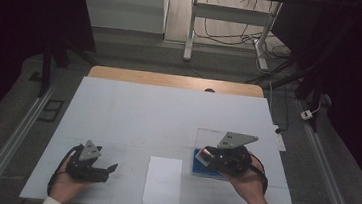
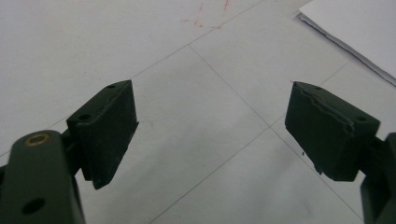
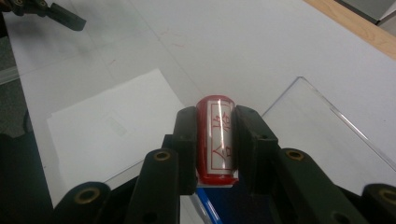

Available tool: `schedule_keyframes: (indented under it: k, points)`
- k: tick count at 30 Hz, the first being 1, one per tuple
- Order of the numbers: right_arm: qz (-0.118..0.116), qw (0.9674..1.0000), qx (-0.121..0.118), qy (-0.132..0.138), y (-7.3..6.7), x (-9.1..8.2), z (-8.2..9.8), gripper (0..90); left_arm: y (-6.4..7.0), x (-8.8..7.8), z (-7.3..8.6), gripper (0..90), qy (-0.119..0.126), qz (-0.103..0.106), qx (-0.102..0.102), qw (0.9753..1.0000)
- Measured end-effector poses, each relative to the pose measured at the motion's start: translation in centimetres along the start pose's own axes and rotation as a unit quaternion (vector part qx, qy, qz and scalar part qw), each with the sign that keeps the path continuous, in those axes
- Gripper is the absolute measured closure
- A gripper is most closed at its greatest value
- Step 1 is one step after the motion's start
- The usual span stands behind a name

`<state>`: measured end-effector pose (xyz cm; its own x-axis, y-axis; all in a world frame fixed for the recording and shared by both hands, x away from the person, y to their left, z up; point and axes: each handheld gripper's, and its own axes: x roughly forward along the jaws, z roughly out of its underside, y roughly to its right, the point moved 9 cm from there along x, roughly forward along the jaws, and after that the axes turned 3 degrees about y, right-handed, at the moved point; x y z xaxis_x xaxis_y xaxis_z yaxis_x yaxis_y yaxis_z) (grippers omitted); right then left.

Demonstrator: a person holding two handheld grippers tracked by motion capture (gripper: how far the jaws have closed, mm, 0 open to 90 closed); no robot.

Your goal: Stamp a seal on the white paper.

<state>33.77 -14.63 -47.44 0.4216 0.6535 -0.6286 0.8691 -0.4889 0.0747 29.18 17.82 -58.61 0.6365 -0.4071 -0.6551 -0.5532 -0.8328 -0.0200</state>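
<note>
My right gripper (image 3: 215, 140) has its jaws clamped on a red stamp (image 3: 218, 135), held just above the blue ink pad (image 1: 203, 165) beside a clear plastic lid (image 3: 322, 135). My left gripper (image 2: 210, 130) stands wide open with nothing in it, low over the table (image 1: 133, 107), well apart from the white paper sheet (image 1: 163, 180).

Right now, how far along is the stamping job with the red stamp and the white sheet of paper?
Done: the right gripper is shut on the red cylindrical stamp, above the blue ink pad. In hand: carrying the stamp. Left: no mark is visible on the white sheet of paper. The left gripper rests open and empty.
</note>
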Motion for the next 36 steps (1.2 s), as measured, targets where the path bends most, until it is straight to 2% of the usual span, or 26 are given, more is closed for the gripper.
schedule_keyframes:
  k: [18, 28, 36]
  points:
    - [-0.017, 0.9997, -0.019, -0.006, -1.6, 1.1, -0.3, 70.4, 0.1, 0.0, -0.1, 17.1, 0.001, -0.001, 0.001, 1.0]
    - [-0.027, 0.9994, -0.021, -0.007, -2.4, 1.6, -0.4, 70.4, 0.1, 0.0, -0.1, 17.2, 0.001, 0.001, 0.001, 1.0]
    - [-0.038, 0.9986, -0.035, -0.013, -3.4, 2.3, -0.6, 70.4, 0.1, -0.1, -0.1, 17.3, 0.002, 0.002, 0.0, 1.0]
